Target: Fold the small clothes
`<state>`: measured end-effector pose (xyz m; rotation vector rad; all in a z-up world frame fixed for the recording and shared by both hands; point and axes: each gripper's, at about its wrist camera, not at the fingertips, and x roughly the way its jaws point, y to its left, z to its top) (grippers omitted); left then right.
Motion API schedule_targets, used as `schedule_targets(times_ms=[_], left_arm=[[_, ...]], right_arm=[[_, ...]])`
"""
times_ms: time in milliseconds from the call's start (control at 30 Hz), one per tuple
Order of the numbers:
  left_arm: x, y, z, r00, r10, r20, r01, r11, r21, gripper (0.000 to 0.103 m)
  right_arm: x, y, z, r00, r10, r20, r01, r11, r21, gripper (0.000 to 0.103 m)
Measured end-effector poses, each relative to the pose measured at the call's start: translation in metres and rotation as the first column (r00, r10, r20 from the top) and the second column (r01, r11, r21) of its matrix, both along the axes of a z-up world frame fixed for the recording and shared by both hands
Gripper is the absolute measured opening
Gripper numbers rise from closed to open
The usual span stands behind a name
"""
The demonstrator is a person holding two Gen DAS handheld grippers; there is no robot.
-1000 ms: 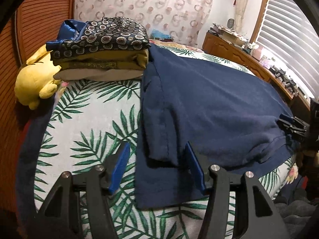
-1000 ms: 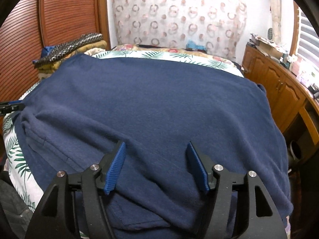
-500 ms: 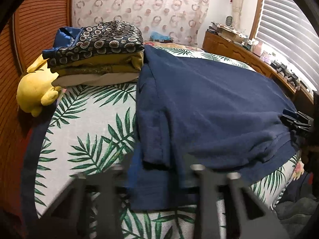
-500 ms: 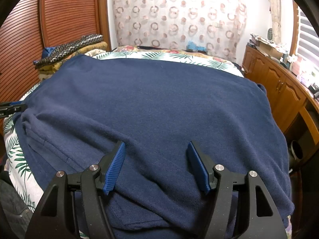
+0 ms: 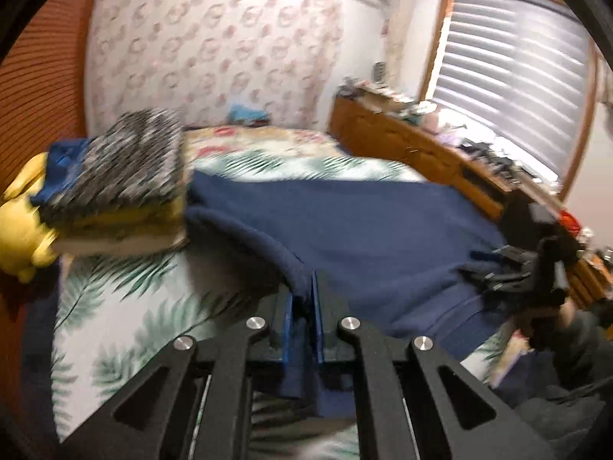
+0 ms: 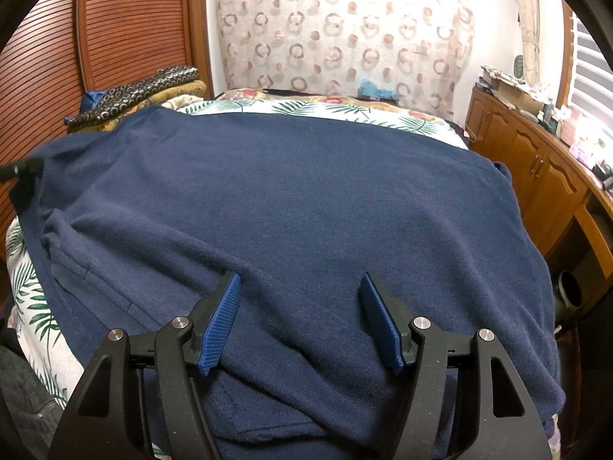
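Closing jaws: the left gripper (image 5: pixel 304 316) is seen with its jaws closing, nearly together, on a fold of the navy shirt (image 5: pixel 364 230), which was only lying between wide jaws 1 second ago.
Lifted edge: the pinched cloth is raised off the bed (image 5: pixel 126 299), where before it was flat.
Meaning: the 1st fold is judged as started; the side can be carried over.
Right gripper (image 6: pixel 300 318): jaws are kept wide as before, above the shirt, nothing gripped.
Shirt place: spread on the bed, beside the folded pile (image 5: pixel 118 191).
Containers: 0 are visible.
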<state>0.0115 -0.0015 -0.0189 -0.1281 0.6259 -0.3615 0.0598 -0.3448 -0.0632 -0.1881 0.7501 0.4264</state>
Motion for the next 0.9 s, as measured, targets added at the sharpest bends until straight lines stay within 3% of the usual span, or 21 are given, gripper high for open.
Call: schedule_targets(times_ms=[367, 600, 667, 767, 833, 900], left_arm=[[0.044, -0.094, 0.059, 0.971, -0.214, 0.111, 0.211, 0.977, 0.031, 0.006], [0.061, -0.131, 0.086, 0.949, -0.291, 0.123, 0.291, 0.957, 0.018, 0.006], [0.065, -0.137, 0.086, 0.944, -0.316, 0.095, 0.317, 0.948, -0.001, 0.006], [0.066, -0.147, 0.076, 0.946, -0.318, 0.053, 0.317, 0.948, 0.037, 0.01], [0.065, -0.153, 0.067, 0.95, -0.31, 0.036, 0.307, 0.95, 0.06, 0.02], [0.063, -0.152, 0.062, 0.949, -0.313, 0.031, 0.31, 0.949, 0.064, 0.022]], right_arm=[[-0.007, -0.036, 0.026, 0.999, -0.048, 0.01, 0.048, 0.998, 0.036, 0.066], [-0.014, -0.061, 0.04, 0.995, -0.093, 0.039, 0.09, 0.994, 0.062, 0.066], [-0.016, -0.066, 0.043, 0.994, -0.1, 0.044, 0.097, 0.992, 0.077, 0.066], [-0.015, -0.065, 0.043, 0.994, -0.1, 0.041, 0.096, 0.992, 0.083, 0.066], [-0.017, -0.065, 0.04, 0.995, -0.094, 0.036, 0.091, 0.993, 0.081, 0.066], [-0.016, -0.062, 0.038, 0.996, -0.087, 0.029, 0.084, 0.994, 0.075, 0.066]])
